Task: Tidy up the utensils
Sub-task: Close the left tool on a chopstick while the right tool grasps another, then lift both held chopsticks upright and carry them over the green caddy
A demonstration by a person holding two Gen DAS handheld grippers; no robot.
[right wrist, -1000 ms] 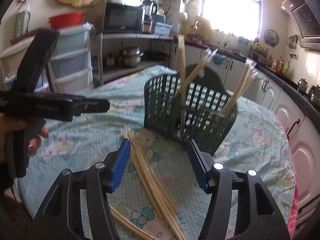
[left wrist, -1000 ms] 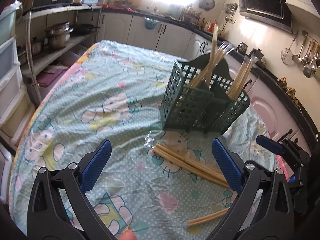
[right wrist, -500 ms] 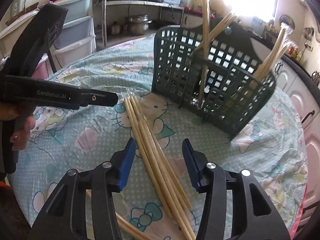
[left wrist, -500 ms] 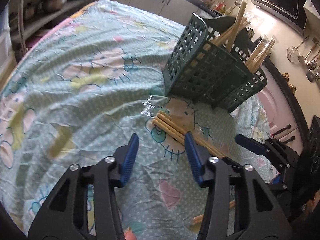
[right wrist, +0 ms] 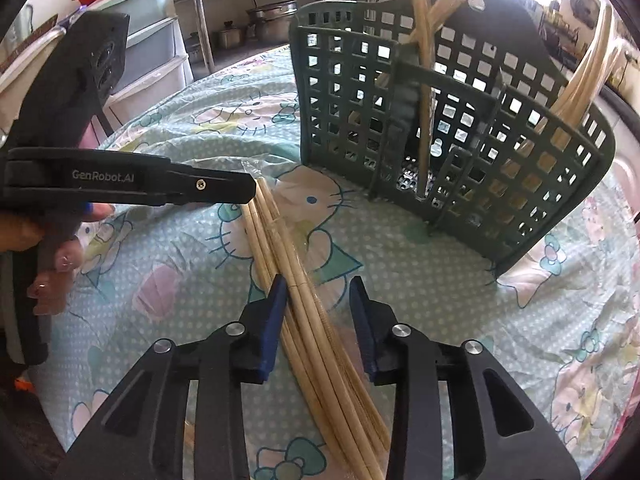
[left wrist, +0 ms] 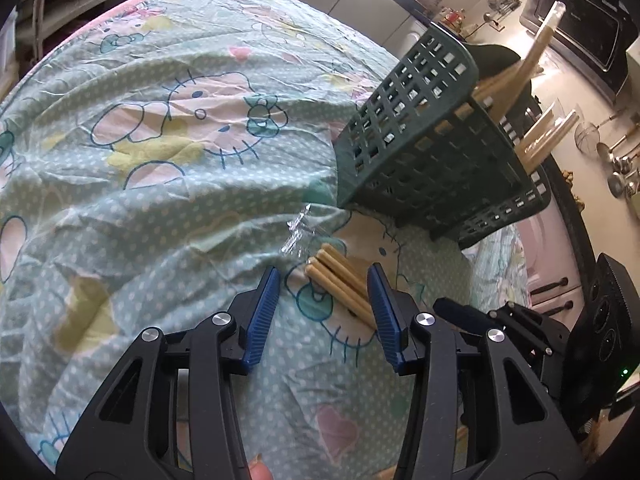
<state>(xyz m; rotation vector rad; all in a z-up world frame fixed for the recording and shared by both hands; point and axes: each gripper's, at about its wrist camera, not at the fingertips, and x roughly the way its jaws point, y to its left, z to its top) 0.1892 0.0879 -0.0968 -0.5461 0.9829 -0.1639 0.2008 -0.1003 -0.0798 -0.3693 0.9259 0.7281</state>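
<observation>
A bundle of wooden chopsticks in a clear wrapper (right wrist: 296,276) lies on the Hello Kitty tablecloth in front of a dark green slotted utensil basket (right wrist: 452,120), which holds several upright chopsticks (right wrist: 424,40). My right gripper (right wrist: 320,292) is open and straddles the bundle near its middle, low over the cloth. My left gripper (left wrist: 324,284) is open, its jaws on either side of the bundle's near end (left wrist: 340,280). The basket also shows in the left wrist view (left wrist: 424,152). The left gripper also appears in the right wrist view (right wrist: 224,188), by the bundle's far end.
The tablecloth (left wrist: 160,140) covers a round table. A loose chopstick (left wrist: 388,472) lies near the front edge. Kitchen counters, a shelf with pots (right wrist: 272,24) and plastic drawers (right wrist: 152,40) surround the table. Ladles (left wrist: 616,160) hang on the wall.
Both grippers have moved down and closer to the chopstick bundle and narrowed their jaws around it. The basket looms nearer in both views.
</observation>
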